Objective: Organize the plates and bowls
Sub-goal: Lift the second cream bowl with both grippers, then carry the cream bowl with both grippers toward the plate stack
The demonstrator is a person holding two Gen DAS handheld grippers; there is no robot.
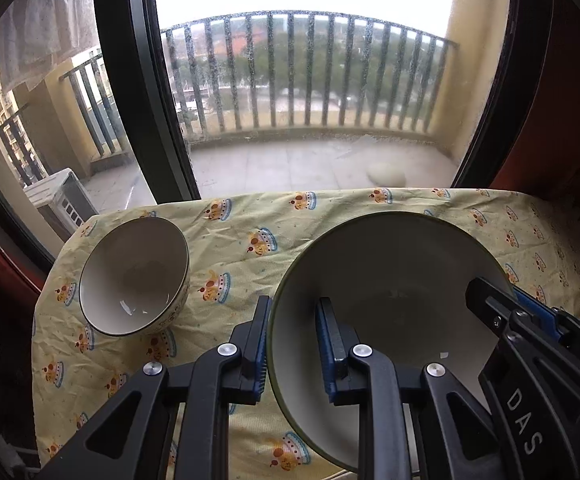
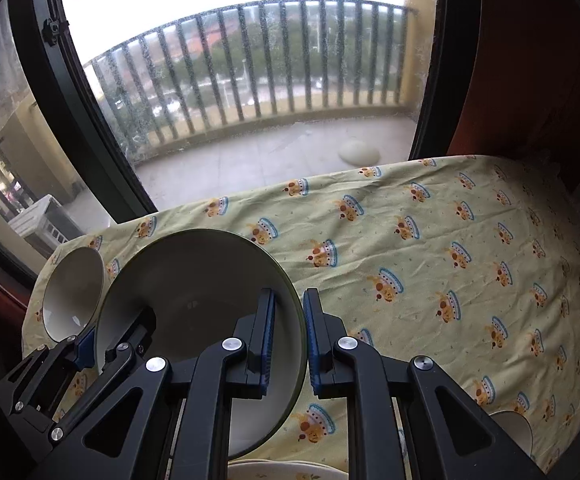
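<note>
On the tabletop's [image 1: 249, 216] left edge sits a small bowl [image 1: 135, 276], free. Beside it, the big bowl [image 1: 390, 272] is pinched at its left rim by the left tool [image 1: 294, 344] and at its right rim by the right tool [image 2: 290, 340]. It looks like glazed ceramic: stiff, heavy, slippery, breakable, best held by opposite rims.

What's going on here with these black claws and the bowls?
A person is tidying dishes on a table covered with a yellow patterned cloth, holding a claw in each hand. Both claws straddle the rim of the big green-edged bowl: the left claw on its left side, the right claw on its right side. A smaller white bowl sits untouched to the left. Whether the big bowl is lifted is unclear.
</note>
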